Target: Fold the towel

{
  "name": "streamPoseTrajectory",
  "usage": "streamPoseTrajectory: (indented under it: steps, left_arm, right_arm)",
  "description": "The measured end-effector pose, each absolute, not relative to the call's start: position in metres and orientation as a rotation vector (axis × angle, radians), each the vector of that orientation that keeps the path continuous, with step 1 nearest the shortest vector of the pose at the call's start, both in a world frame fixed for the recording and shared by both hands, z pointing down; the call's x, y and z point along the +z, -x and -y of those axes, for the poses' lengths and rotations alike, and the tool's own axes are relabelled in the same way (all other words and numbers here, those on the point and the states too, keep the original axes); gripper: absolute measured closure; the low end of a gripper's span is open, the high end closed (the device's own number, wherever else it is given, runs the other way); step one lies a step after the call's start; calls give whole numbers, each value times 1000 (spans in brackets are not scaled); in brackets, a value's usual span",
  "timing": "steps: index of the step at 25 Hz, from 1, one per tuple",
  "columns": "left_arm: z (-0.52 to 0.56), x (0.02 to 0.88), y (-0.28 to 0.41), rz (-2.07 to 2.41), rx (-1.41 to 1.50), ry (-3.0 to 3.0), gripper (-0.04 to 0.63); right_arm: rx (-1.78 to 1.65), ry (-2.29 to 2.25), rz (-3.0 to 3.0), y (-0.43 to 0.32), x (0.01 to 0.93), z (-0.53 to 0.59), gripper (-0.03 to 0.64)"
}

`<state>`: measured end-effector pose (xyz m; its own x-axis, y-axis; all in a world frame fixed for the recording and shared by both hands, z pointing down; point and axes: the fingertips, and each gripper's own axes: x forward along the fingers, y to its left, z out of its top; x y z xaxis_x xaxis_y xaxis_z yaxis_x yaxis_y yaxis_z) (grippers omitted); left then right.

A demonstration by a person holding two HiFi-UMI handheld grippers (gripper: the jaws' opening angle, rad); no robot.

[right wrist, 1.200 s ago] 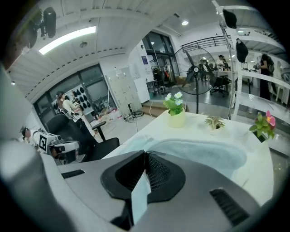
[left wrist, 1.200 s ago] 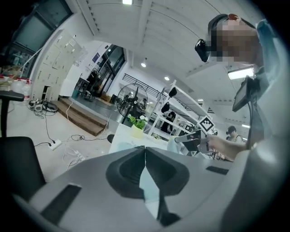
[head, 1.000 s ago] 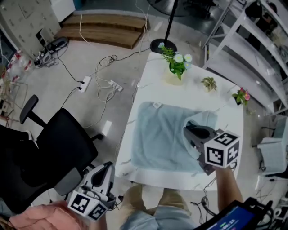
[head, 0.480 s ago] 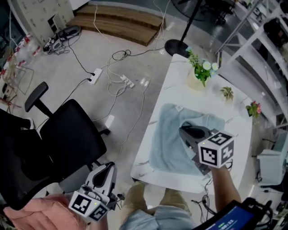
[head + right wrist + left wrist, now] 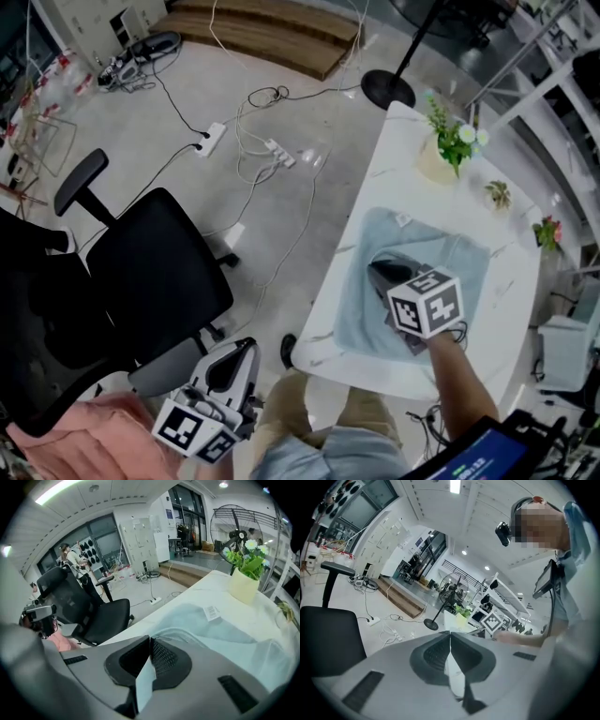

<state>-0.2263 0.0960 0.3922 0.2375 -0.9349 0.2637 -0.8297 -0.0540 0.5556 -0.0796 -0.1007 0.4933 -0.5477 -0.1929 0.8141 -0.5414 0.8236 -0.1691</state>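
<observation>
Head view first: mid-fold, by the look of it. Right gripper low over the middle of the pale blue towel, fingers closed on a lifted hem, seemingly to draw it across. Left gripper well off to the side of the tabletop, over the floor near the office chair, fingers shut on nothing. Next, probably: lay the pinched edge flat on the far layer, square the hems, then let go. Towel on the tabletop, thin and limp, rumpled around the grip, white label near its far edge.

Pale blue towel, mostly spread flat
</observation>
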Motion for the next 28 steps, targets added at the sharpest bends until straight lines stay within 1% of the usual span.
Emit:
streamPoseTrajectory:
  steps: [3, 4, 6, 8, 11, 14, 17, 20, 22, 25, 28]
  left_arm:
    - [-94, 392, 224, 1594, -220, -1909, 587]
    - [-93, 392, 223, 1588, -221, -1913, 586]
    - [-93, 391, 221, 1578, -224, -1923, 586]
    - [-96, 385, 221, 1569, -225, -1936, 586]
    - [-97, 369, 219, 1561, -233, -1973, 587]
    - [-91, 354, 210, 1551, -241, -2016, 586]
    - [-83, 342, 194, 1541, -227, -2057, 587]
    - [-76, 337, 176, 1543, -215, -2071, 587]
    - [-71, 339, 160, 1524, -189, -2076, 587]
    - [-63, 340, 133, 1474, -126, -2101, 587]
    - [-60, 339, 108, 1424, -73, -2136, 586]
  right_arm:
    - [554, -536, 2131, 80, 507, 98, 589]
    - [564, -528, 2134, 81, 510, 98, 575]
    - [571, -493, 2139, 85, 509, 95, 529]
    - [563, -447, 2140, 92, 498, 85, 414]
    - [562, -414, 2164, 98, 468, 66, 379]
    - [617, -376, 2201, 98, 451, 43, 377]
    - [572, -404, 2282, 78, 429, 40, 379]
    - [588, -480, 2386, 33, 397, 58, 383]
    - [594, -535, 2408, -8, 393, 70, 399]
    - [630, -609, 2374, -65, 413, 80, 419]
    - [700, -657, 2355, -98, 433, 78, 434]
